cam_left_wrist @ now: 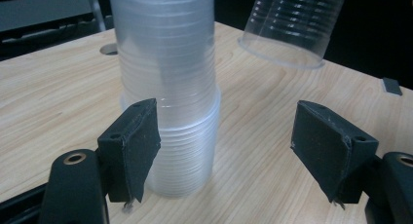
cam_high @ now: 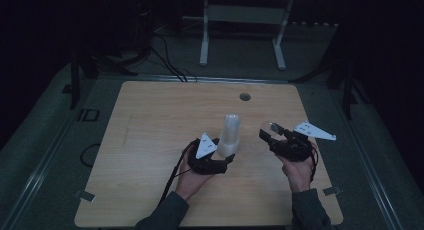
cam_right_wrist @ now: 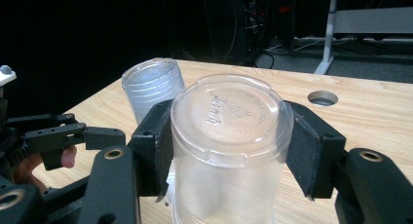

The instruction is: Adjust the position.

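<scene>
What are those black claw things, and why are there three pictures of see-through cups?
A person sits at a wooden table and holds a claw tool in each hand. One picture looks down from above. The other two come from little cameras riding on the claws. On the table stands a stack of clear cups, turned upside down. The left gripper waits beside the stack, its jaws open, one pad at the stack's side. The right gripper squeezes a single clear cup, also upside down, near the stack.

Dim lab or test room, bare wooden table [cam_high: 150, 140], cables [cam_high: 167, 60] on carpeted floor, white metal stand [cam_high: 242, 20]
</scene>
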Tool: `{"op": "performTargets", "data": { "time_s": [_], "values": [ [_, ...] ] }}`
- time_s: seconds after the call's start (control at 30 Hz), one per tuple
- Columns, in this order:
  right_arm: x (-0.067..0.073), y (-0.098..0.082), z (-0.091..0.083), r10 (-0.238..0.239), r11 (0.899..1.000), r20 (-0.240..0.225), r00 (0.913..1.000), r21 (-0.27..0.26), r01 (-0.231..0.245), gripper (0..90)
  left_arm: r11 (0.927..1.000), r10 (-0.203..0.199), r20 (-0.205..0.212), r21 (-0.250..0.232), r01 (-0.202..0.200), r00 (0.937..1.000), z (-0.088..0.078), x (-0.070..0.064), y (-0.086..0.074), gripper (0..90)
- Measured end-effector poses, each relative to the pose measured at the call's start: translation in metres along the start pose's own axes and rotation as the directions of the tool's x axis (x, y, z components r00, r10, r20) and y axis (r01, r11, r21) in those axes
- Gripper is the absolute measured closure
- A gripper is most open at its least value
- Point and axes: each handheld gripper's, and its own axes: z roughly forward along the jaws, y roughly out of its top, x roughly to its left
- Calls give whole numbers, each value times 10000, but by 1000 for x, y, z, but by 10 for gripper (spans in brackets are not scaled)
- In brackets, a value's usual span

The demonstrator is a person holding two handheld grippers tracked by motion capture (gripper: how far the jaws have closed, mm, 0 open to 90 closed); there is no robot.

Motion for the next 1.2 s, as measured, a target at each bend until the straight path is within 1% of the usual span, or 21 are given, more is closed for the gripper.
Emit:
{"op": "performTargets", "data": {
  "time_s": [0.07,0.2,0.27,0.37,0.6,0.63,0.67,0.7,0.77,0.8,0.83,0.87,0.9,0.97,1.0,1.1,1.13,1.17,1.2],
  "values": [
    [1,-1,-1,59,10000,-11,10000,-37,-59,409,10000,22,56,-26,-22,10000,1,-2,0,255],
    [3,-3,-2,8,10000,-70,10000,-61,-8,409,9999,152,208,3,-152,9997,2,-7,2,255],
    [4,-4,-2,43,10000,-147,9999,-71,-44,409,9997,232,268,39,-233,9994,3,-9,2,255],
    [4,-7,-2,102,9999,-145,9998,-63,-103,409,9995,299,382,38,-300,9988,3,-11,3,254],
    [3,-12,-2,422,9991,-281,9987,12,-422,409,9990,447,620,-58,-445,9971,4,-16,8,255],
    [3,-12,-1,508,9987,-327,9982,-20,-509,409,9984,561,701,-92,-556,9960,6,-18,9,255],
    [2,-14,-1,755,9971,-454,9961,-30,-758,410,9983,581,702,-94,-576,9958,6,-18,10,255],
    [2,-14,-1,816,9966,-489,9955,-32,-819,409,9980,627,725,-105,-621,9954,7,-19,11,255],
    [0,-16,0,1132,9935,-703,9911,-37,-1138,410,9978,658,757,-138,-650,9950,8,-20,12,255],
    [0,-16,0,1132,9935,-703,9911,-37,-1138,410,9980,626,770,-156,-615,9951,8,-20,13,255],
    [-2,-18,1,1332,9910,-818,9877,-26,-1338,410,9979,643,777,-152,-633,9949,9,-20,13,255],
    [-2,-18,1,1332,9910,-818,9877,-26,-1338,410,9979,647,793,-154,-636,9947,9,-20,14,255],
    [-3,-20,1,1515,9883,-900,9844,-43,-1525,410,9979,641,822,-146,-631,9946,11,-20,16,255],
    [-3,-21,1,1661,9859,-967,9814,-53,-1673,410,9978,659,841,-144,-649,9943,11,-20,17,254],
    [-3,-21,1,1661,9859,-967,9814,-53,-1673,410,9977,665,882,-161,-653,9939,12,-21,18,254],
    [-5,-24,0,1946,9804,-1080,9749,-85,-1967,410,9975,704,974,-167,-691,9928,15,-22,20,250],
    [-5,-24,0,2005,9792,-1121,9733,-99,-2028,410,9973,726,1098,-187,-710,9913,17,-23,21,248],
    [-5,-25,0,2075,9775,-1166,9713,-125,-2103,410,9969,785,1148,-199,-768,9903,19,-23,22,248],
    [-5,-25,0,2075,9775,-1166,9713,-125,-2103,410,9969,785,1148,-199,-768,9903,19,-23,22,245]
  ]
}}
